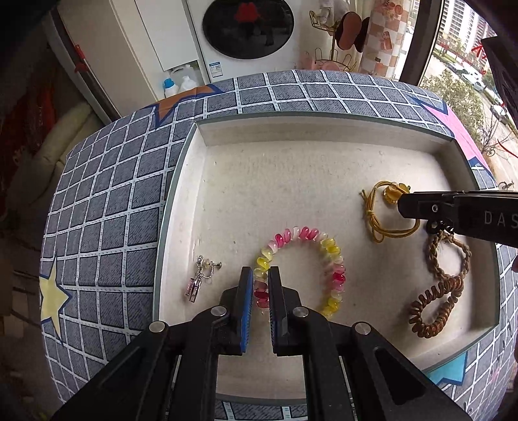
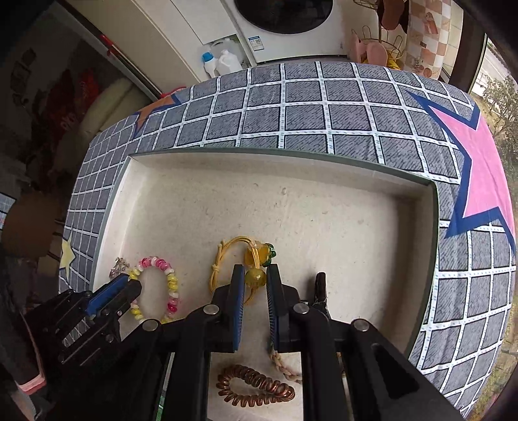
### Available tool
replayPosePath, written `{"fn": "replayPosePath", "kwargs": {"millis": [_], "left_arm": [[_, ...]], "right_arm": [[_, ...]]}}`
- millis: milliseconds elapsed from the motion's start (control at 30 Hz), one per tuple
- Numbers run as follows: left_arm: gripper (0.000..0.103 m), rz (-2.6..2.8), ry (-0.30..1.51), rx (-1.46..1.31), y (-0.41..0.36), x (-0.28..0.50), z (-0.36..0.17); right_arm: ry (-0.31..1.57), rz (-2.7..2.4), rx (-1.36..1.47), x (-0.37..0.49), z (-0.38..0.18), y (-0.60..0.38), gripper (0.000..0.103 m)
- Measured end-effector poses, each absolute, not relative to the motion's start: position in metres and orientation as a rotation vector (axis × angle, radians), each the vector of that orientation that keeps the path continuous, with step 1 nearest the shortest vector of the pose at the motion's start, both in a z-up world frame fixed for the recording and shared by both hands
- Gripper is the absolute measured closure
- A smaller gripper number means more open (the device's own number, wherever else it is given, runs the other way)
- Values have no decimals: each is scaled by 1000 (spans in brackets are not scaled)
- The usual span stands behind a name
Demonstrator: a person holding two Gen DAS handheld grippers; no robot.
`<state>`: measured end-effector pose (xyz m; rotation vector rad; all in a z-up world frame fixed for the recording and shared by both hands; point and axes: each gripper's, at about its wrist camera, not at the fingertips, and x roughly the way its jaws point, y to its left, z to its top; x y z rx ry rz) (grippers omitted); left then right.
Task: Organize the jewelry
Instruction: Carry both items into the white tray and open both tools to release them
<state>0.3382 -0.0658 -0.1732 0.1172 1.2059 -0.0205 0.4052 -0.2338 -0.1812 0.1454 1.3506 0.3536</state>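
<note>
- grey grid-patterned cloth with coloured stars point(image 1: 106, 200) covers the work surface; behind it stand a white front-loading washing machine point(image 1: 249, 29) and white plastic bottles point(image 1: 181, 81).
- shallow white rectangular tray with grey-green rim point(image 1: 291, 181) lies on the cloth and contains all the jewelry.
- left gripper point(image 1: 260, 278), entering from 6 o'clock in the left wrist view, has its jaws narrow, pinching the pink-and-yellow translucent spiral coil bracelet point(image 1: 327, 249) at the loop's 8 o'clock arc.
- silver clip-on earring with a pink stone point(image 1: 199, 278) lies just at 9 o'clock of that bracelet, apart from it.
- right gripper point(image 2: 255, 275) has its jaws narrow around the amber bead of the yellow elastic cord hair tie with amber beads point(image 2: 226, 259); pads appear to grip the bead.
- braided tan rope loop point(image 1: 453, 252) lies at 6 o'clock of the hair tie, partly under the right gripper.
- brown coiled spiral hair tie point(image 2: 255, 385) touches the rope loop's near end, toward the tray's 5 o'clock corner.
</note>
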Motion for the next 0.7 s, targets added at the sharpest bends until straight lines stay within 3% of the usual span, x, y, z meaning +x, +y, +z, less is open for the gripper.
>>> {"fn": "replayPosePath", "kwargs": {"millis": [200,267,300,333,400,700], "left_arm": [[82,-5,1215,151,-69,339,-177],[82,-2,1215,167,-71,339,-177],[82,-1,1216,172,-71,340,-177],[82,0,1219,172,-71,340,-177],[82,-1,1216,160,-70,339,-175],[81,-6,1172,133,-64,334,-160]], "right_arm": [[1352,354,89,405,-185,-230,88],[1354,362,96,405,-185,-229,82],[1352,369,103,406,-184,-228,69],[1350,366,101,406,-183,-227,48],[1338,362,113,406,-179,-228,37],[1286,347,226,400,-153,-250,37]]}}
